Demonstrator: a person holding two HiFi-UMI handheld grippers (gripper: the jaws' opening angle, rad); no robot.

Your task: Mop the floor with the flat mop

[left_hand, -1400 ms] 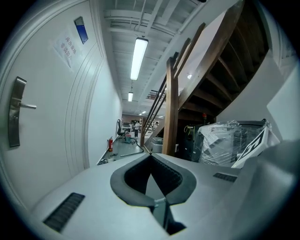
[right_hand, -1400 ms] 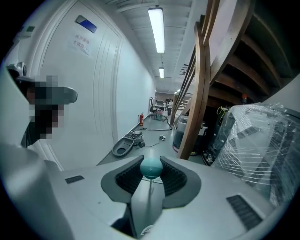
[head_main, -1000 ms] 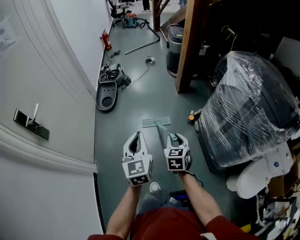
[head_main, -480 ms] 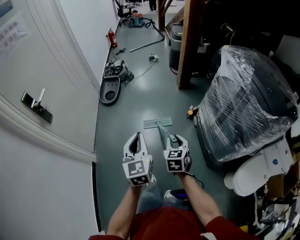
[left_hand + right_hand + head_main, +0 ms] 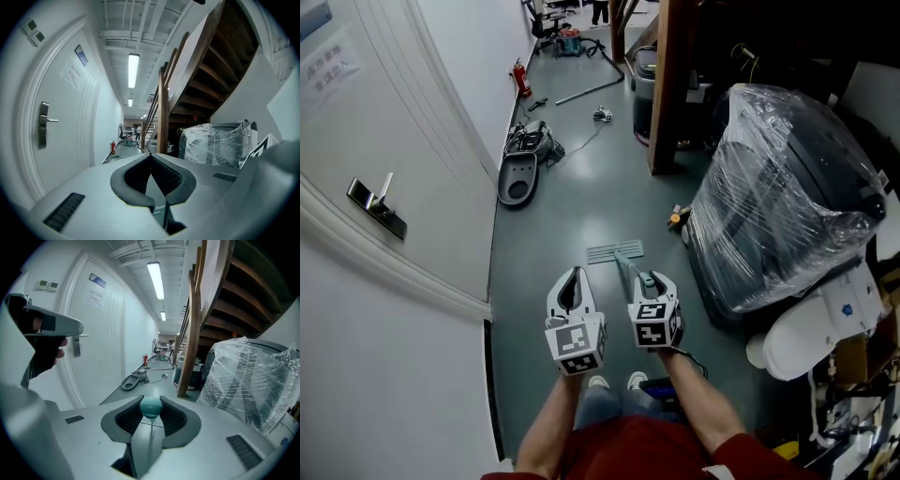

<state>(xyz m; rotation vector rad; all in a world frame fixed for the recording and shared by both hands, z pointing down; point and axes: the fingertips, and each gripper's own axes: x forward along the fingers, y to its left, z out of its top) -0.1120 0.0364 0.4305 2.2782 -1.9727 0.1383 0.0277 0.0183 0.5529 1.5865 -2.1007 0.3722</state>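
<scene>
The person holds the 2 grippers side by side, low in front of the body, both pointing forward along a corridor. The right gripper (image 5: pixel 649 276) is clamped on the flat mop (image 5: pixel 621 258): in the right gripper view its 2 jaws press in on the top of the handle (image 5: pixel 150 427), with the teal knob (image 5: pixel 151 407) at the handle's end sitting between the ribbed pads. From there the handle slopes forward and down to the mop head (image 5: pixel 613 250), a pale rectangular pad lying flat on the grey-green floor (image 5: pixel 572 211) just ahead of the grippers and near the foot of a plastic-wrapped machine (image 5: pixel 778 187). The left gripper (image 5: pixel 573 271) is just beside the right one and grips nothing; the left gripper view shows its jaw tips closed against each other (only floor shows through the loop behind the tips). A white door (image 5: pixel 356 141) with a metal lever handle (image 5: pixel 375 206) fills the person's left side. Farther up the corridor a grey shell (image 5: pixel 517 180) lies on the floor against the wall, a red fire extinguisher (image 5: pixel 521 80) stands beyond it, and a wooden post (image 5: pixel 668 84) rises beside the wrapped machine. Below the grippers, the toes of 2 shoes (image 5: pixel 598 382) rest on the floor.
</scene>
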